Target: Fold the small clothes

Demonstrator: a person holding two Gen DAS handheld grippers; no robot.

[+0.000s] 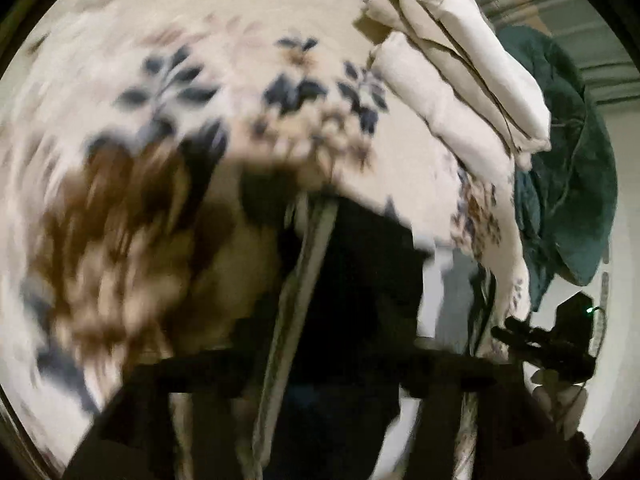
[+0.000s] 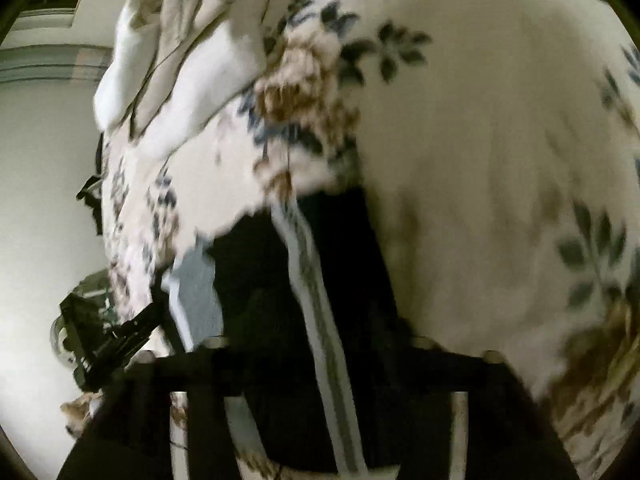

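A black garment with white side stripes (image 1: 352, 280) hangs in front of my left gripper (image 1: 320, 392), held up above the floral bedspread (image 1: 240, 20). The same garment (image 2: 272, 288) fills the lower middle of the right wrist view, in front of my right gripper (image 2: 320, 380). Both grippers look shut on its edge, though the dark cloth hides the fingertips. Each gripper shows in the other's view: the right one at the left wrist view's right edge (image 1: 548, 344), the left one at the right wrist view's left edge (image 2: 116, 340). Both views are motion-blurred.
A stack of folded cream and beige clothes (image 1: 460, 72) lies on the bedspread, also in the right wrist view (image 2: 180, 52). A dark green garment (image 1: 568, 168) hangs over the bed's edge. A pale wall (image 2: 44, 184) lies beyond the bed.
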